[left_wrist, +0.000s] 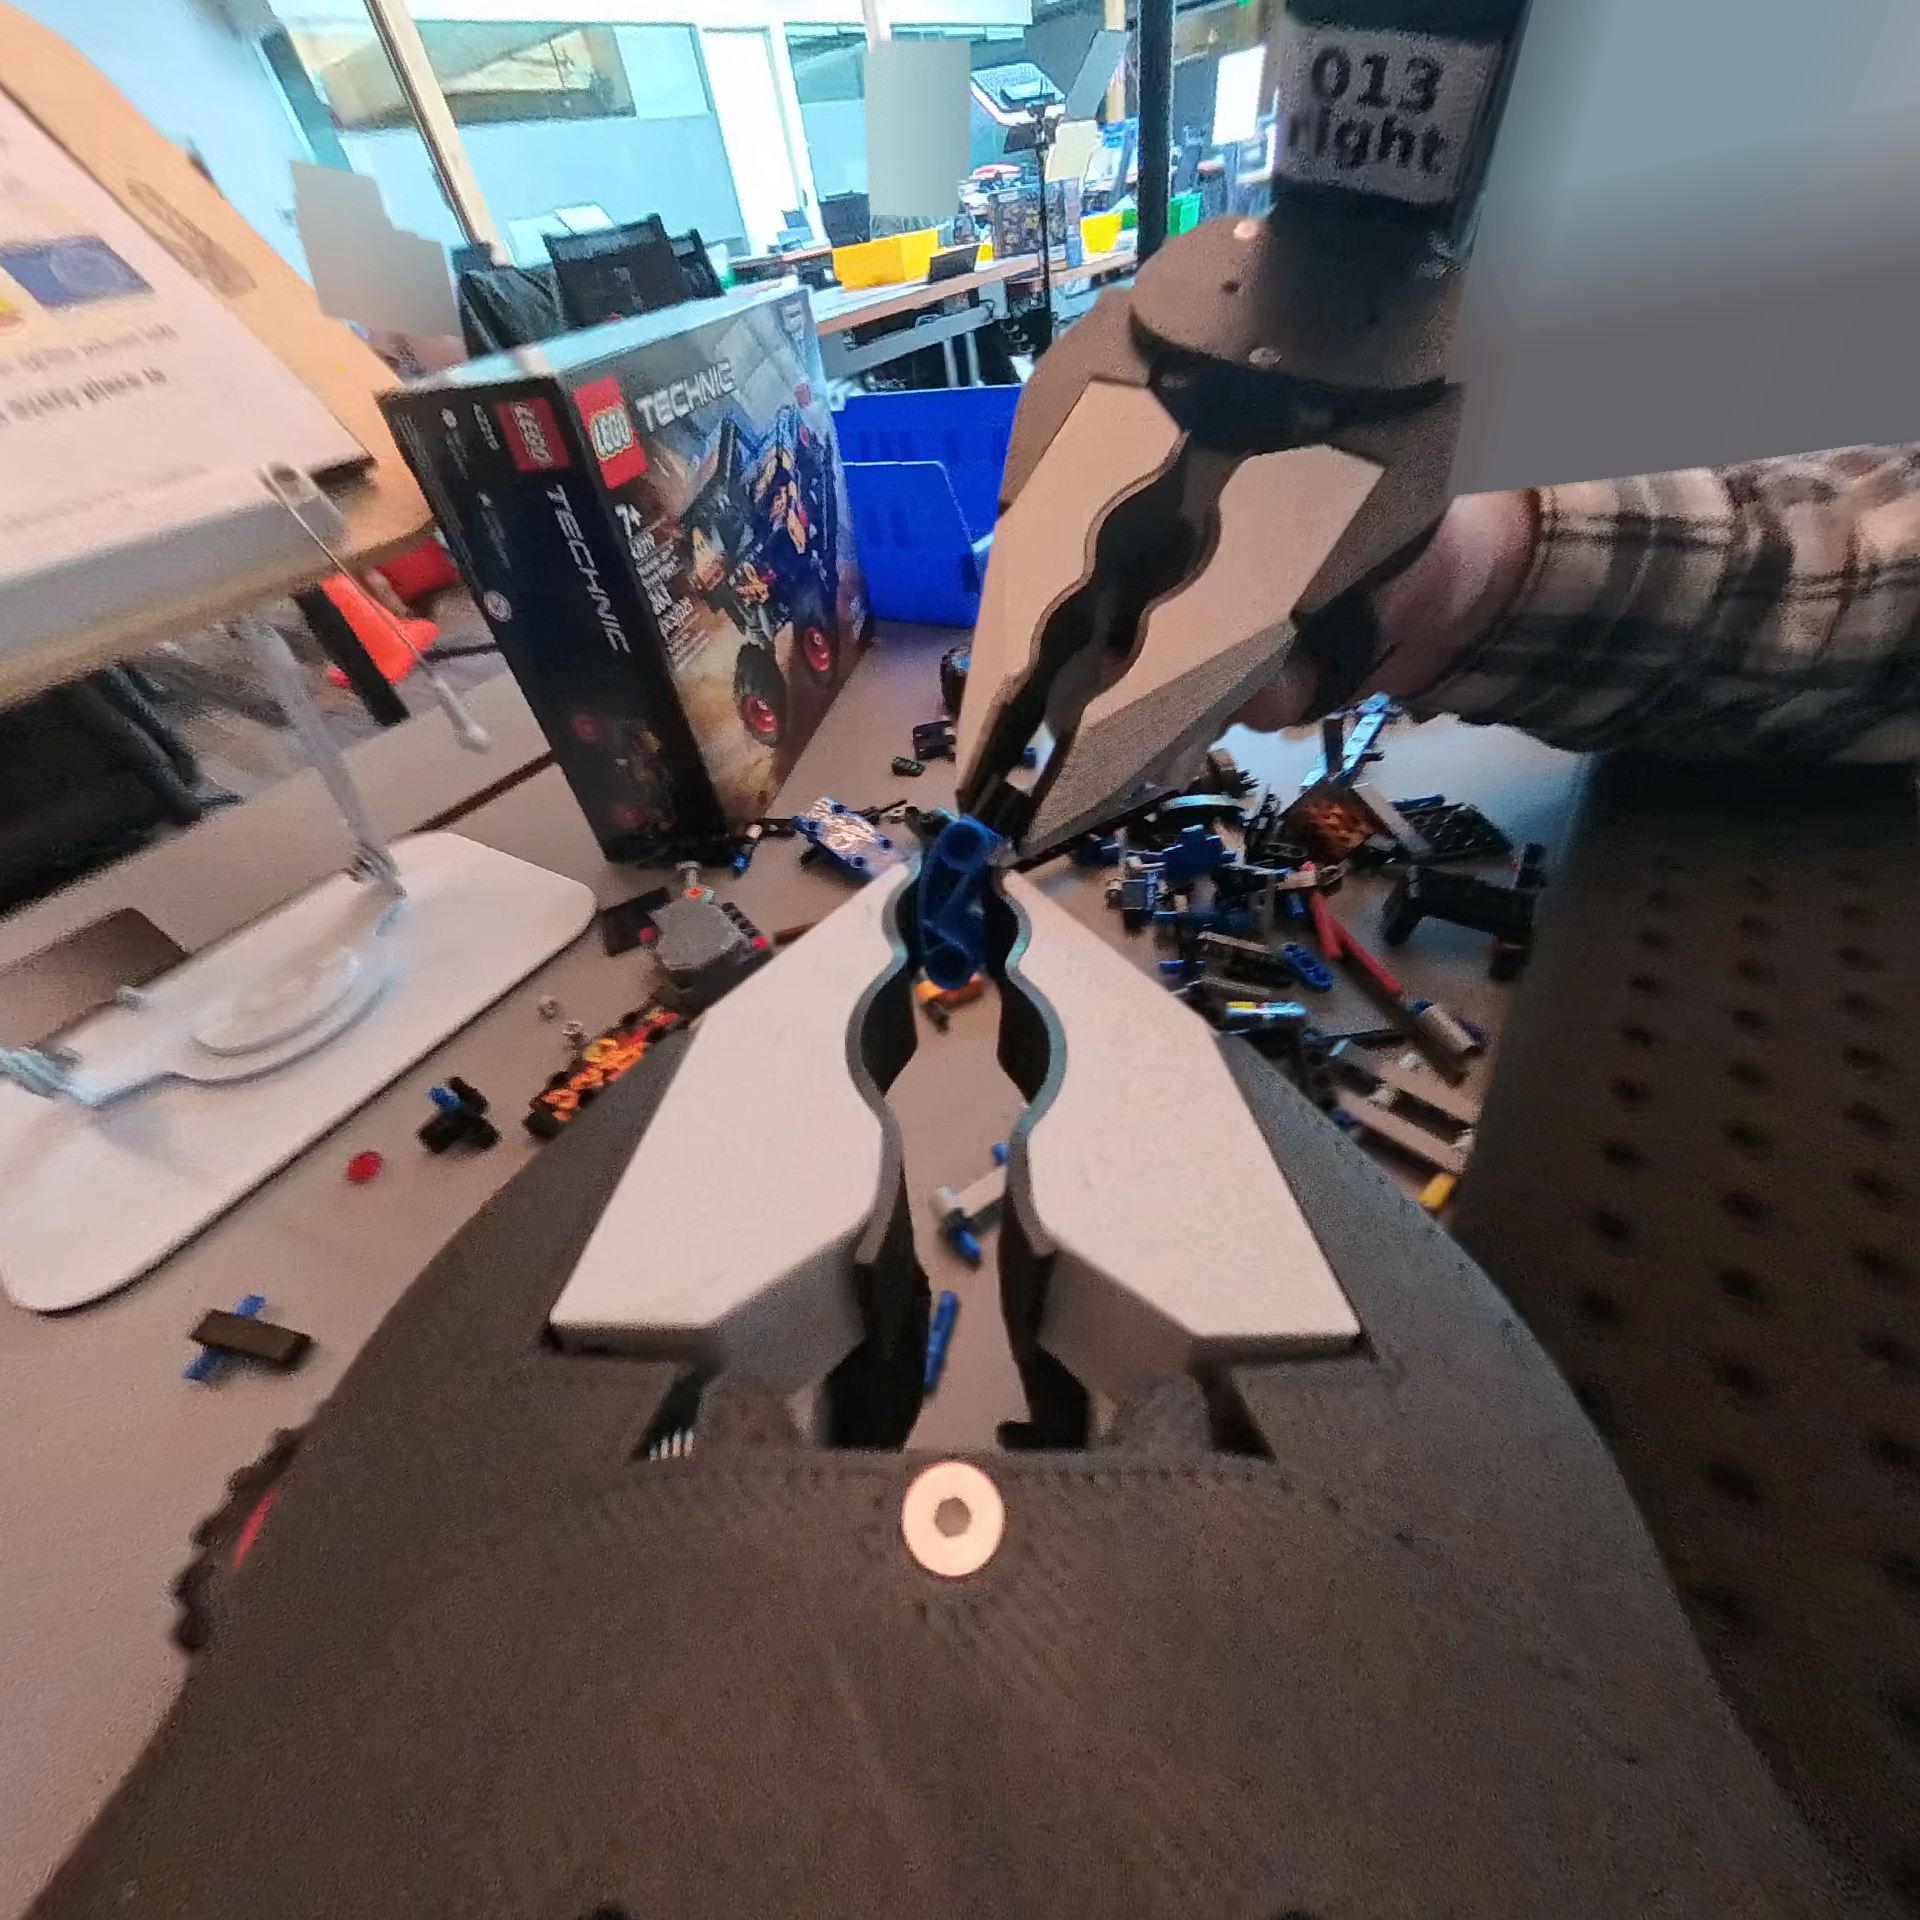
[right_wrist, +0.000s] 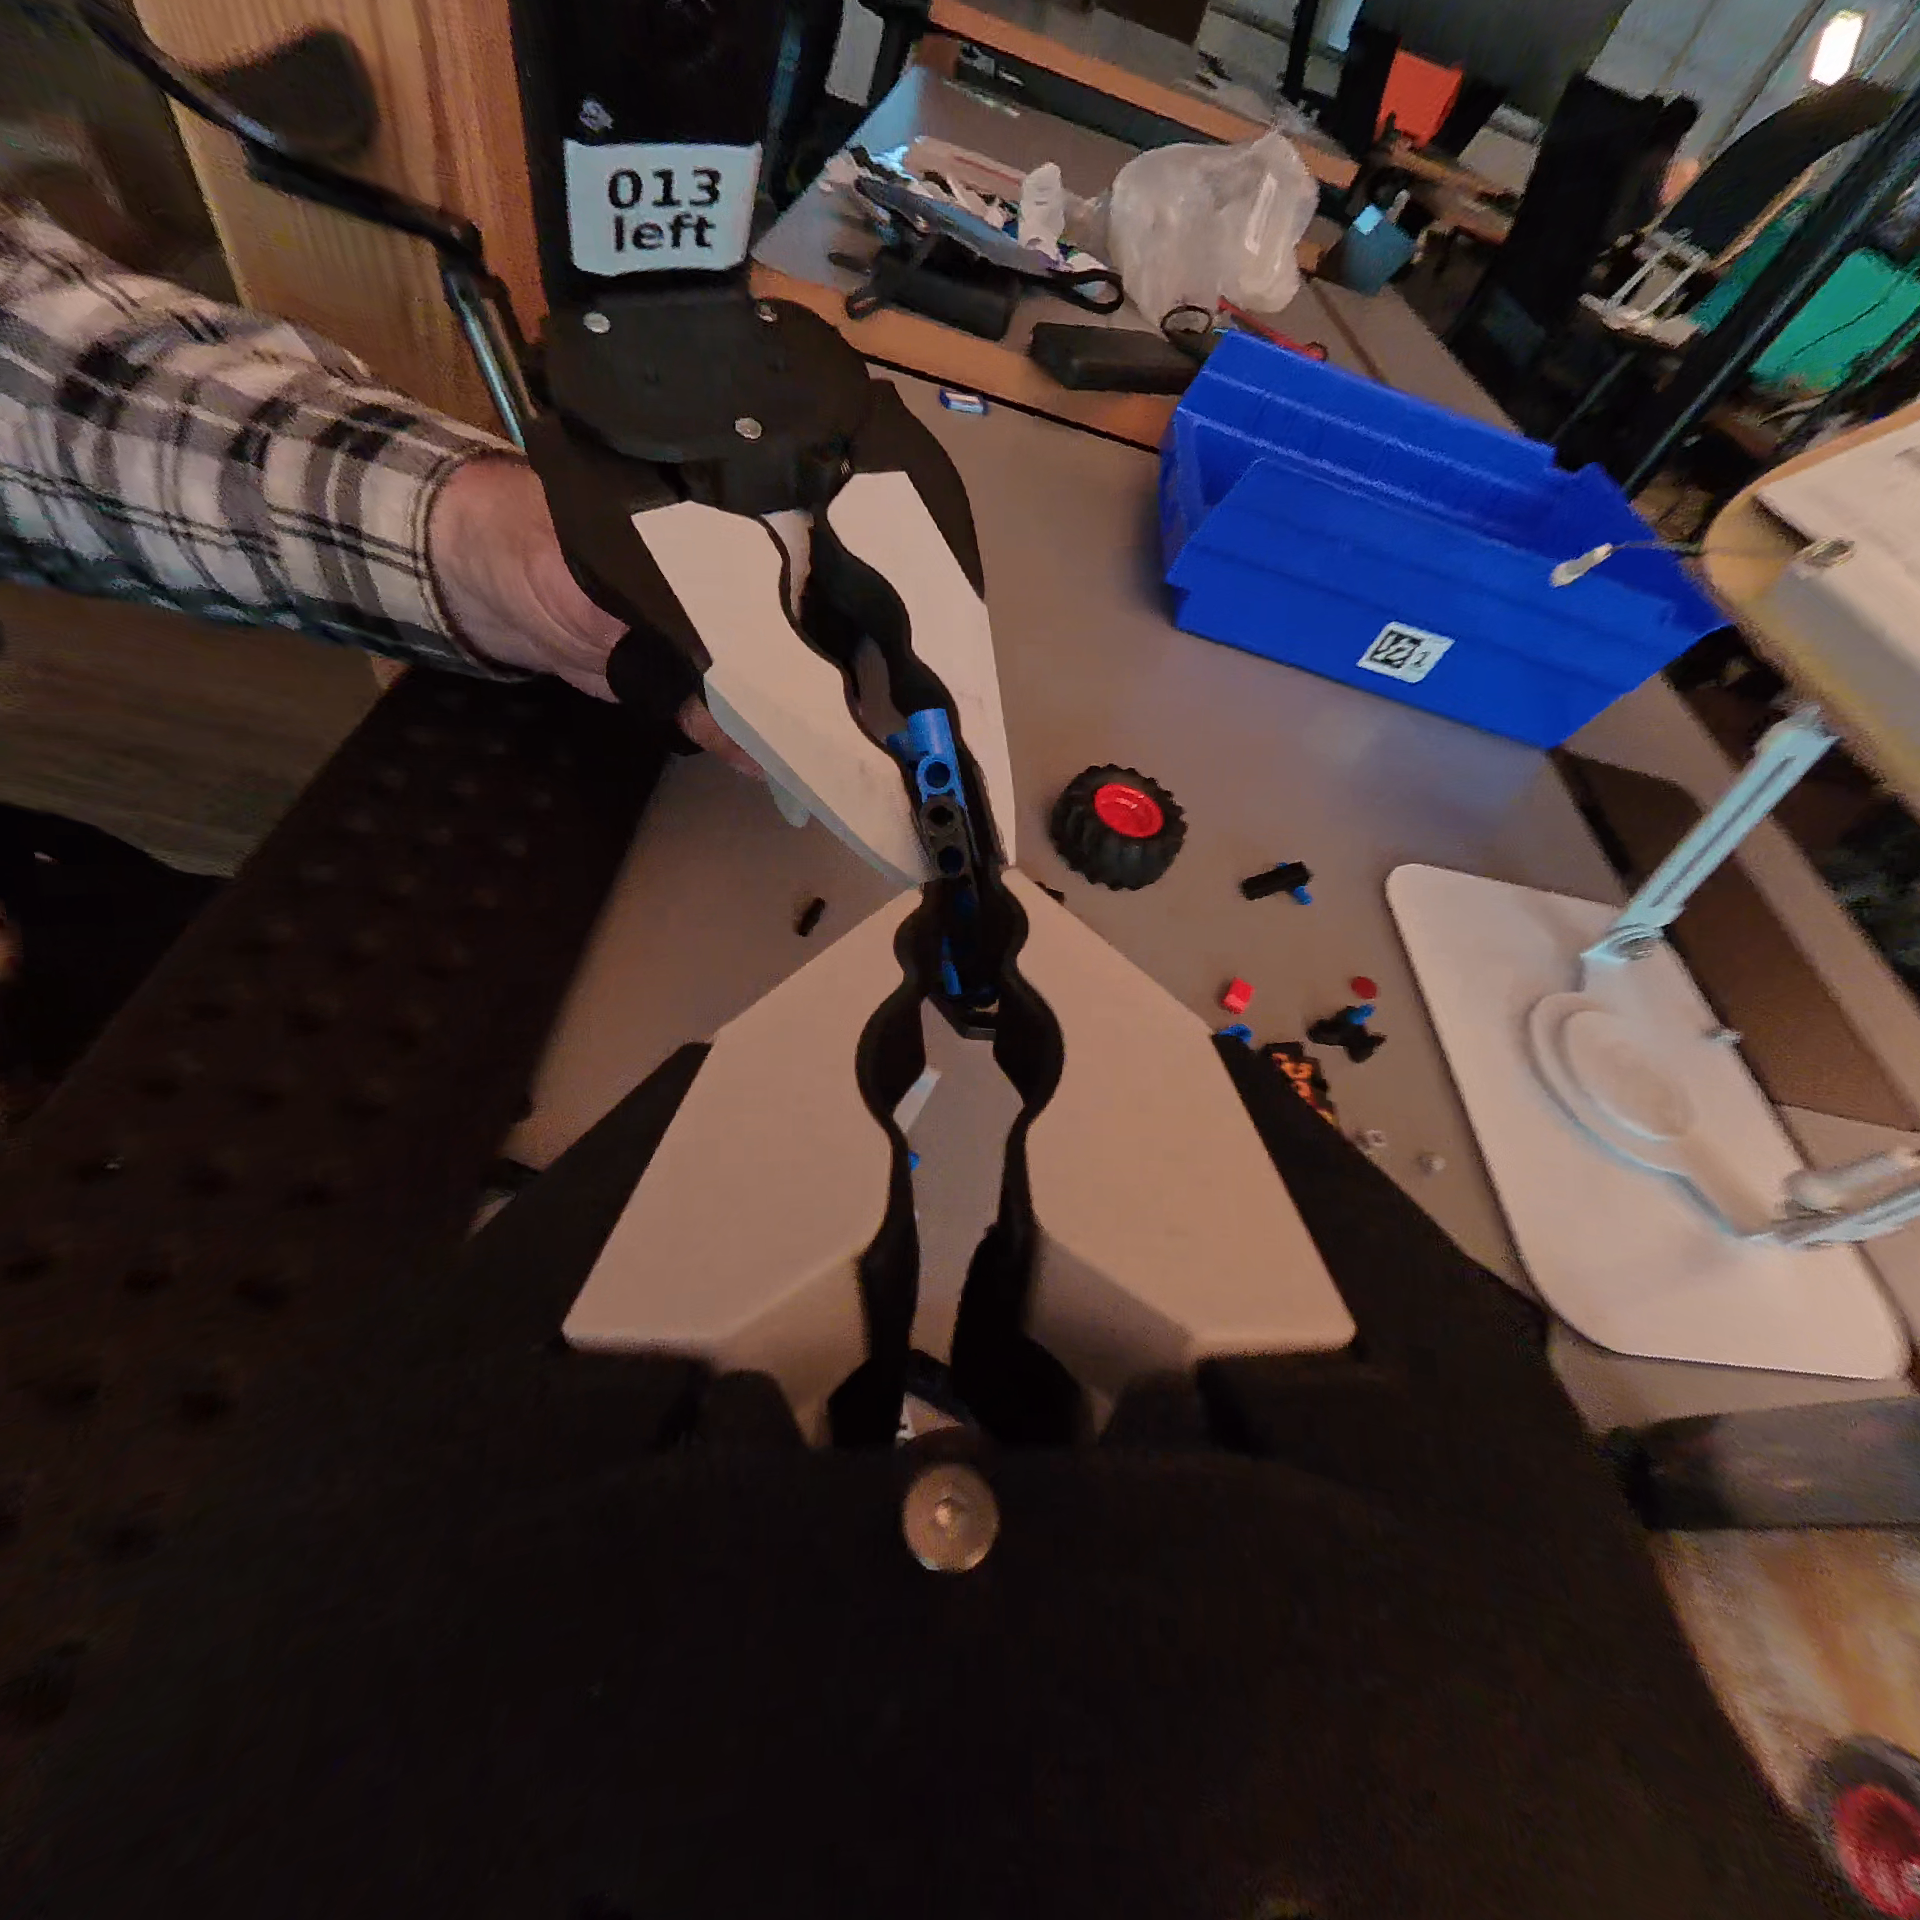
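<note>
My left gripper (left_wrist: 956, 878) is shut on a small blue building-toy connector (left_wrist: 951, 914), held above the grey table. My right gripper (left_wrist: 992, 821) comes in from the upper right and meets it tip to tip. In the right wrist view my right gripper (right_wrist: 964, 888) is shut on a black holed beam (right_wrist: 943, 831) with blue pins. The beam reaches into the jaws of the left gripper (right_wrist: 966, 857), against the blue connector (right_wrist: 928, 748). A hand in a plaid sleeve holds each gripper.
A toy set box (left_wrist: 665, 582) stands behind, with a blue bin (right_wrist: 1403, 561) next to it. Several loose pieces (left_wrist: 1299, 935) lie to the right, and a black tyre with a red hub (right_wrist: 1119, 826) lies apart. A white stand base (left_wrist: 260, 1039) and a dark perforated board (left_wrist: 1714, 1247) flank the table. The tips of both grippers are at nearly the same place.
</note>
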